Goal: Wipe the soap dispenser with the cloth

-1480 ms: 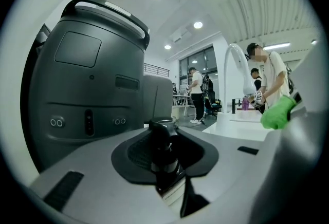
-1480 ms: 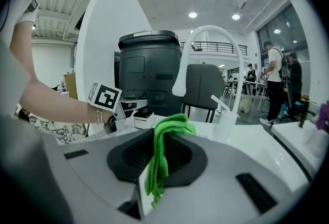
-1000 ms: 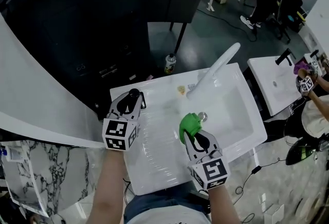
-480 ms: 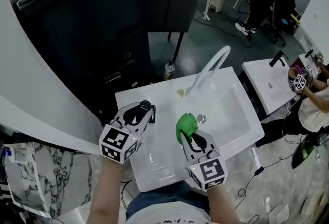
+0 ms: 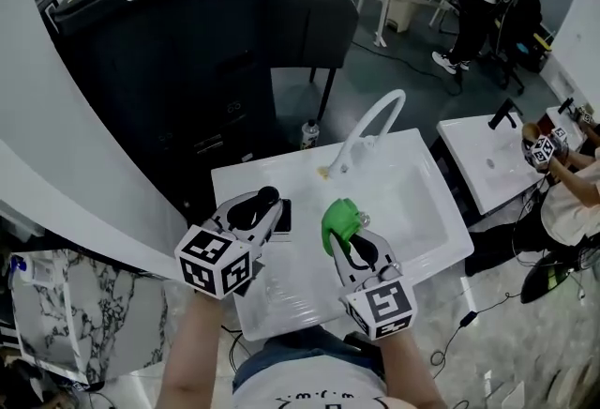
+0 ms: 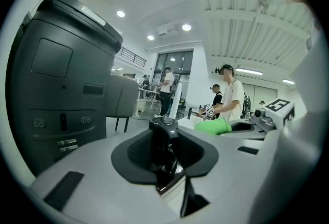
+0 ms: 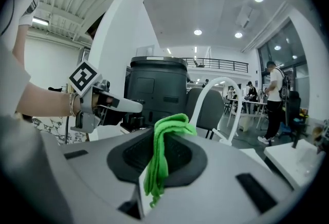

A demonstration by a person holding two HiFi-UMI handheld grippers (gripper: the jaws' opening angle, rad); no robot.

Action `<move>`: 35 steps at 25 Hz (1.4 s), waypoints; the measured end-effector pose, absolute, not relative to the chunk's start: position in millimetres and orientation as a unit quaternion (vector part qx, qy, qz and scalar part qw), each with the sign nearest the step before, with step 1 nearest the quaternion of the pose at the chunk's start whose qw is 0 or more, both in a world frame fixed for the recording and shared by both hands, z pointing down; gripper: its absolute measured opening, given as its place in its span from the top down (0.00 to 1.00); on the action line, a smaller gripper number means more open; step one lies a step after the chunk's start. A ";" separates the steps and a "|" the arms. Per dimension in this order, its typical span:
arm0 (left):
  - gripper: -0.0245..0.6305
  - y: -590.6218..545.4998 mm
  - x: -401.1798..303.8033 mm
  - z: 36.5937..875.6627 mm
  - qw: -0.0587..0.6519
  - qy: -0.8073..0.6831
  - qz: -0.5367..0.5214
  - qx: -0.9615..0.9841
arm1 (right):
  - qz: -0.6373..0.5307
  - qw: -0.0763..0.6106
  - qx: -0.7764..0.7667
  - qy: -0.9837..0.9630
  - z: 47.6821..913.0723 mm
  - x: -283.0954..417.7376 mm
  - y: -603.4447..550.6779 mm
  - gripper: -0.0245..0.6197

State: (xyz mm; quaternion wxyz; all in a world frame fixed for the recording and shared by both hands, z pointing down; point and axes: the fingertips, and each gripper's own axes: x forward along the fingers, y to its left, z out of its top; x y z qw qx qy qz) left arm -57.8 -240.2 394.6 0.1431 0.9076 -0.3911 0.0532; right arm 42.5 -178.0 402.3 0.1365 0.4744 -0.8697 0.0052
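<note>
Over sink (image 5: pixel 448 231), soap dispenser (image 6: pixel 163 138) upright in left gripper (image 5: pixel 267 210)

The person is wearing a white printed shirt (image 5: pixel 309 395) and blue jeans (image 5: pixel 281 358) at 6 o'clock. The left gripper (image 5: pixel 267 201) and the right gripper (image 5: pixel 343 231) are showing pale grey shells with black hollows, each one carrying a black-and-white marker cube (image 5: pixel 217 264). A thin bracelet (image 7: pixel 72 105) is circling the left wrist.

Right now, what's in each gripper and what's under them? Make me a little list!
left gripper: shut on the black dispenser
right gripper: shut on the green cloth
cloth and dispenser: apart, not touching
underneath: white sink with a white faucet
wiping: not yet begun
</note>
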 end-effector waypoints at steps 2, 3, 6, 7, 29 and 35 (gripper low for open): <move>0.81 -239.2 -56.3 395.9 0.163 -0.406 0.057 0.897 | -0.001 0.133 0.470 -0.873 397.2 45.3 -176.8 0.88; 0.81 -239.0 -55.7 397.1 0.176 -0.413 0.060 0.892 | -0.004 0.132 0.467 -0.875 395.1 45.8 -176.0 0.88; 0.81 -239.8 -56.6 403.4 0.234 -0.434 0.062 0.868 | -0.011 0.127 0.455 -0.881 390.7 44.9 -173.7 0.88; 0.81 -240.8 -57.8 406.3 0.262 -0.440 0.059 0.857 | -0.012 0.126 0.451 -0.883 389.8 44.3 -173.1 0.88; 0.81 -241.7 -53.0 413.8 0.416 -0.489 0.000 0.766 | 0.011 0.145 0.327 -0.934 409.2 -4.8 -172.0 0.89; 0.81 -243.4 -56.5 412.3 0.433 -0.495 -0.024 0.753 | 0.041 0.162 0.328 -0.930 419.6 1.6 -173.9 0.89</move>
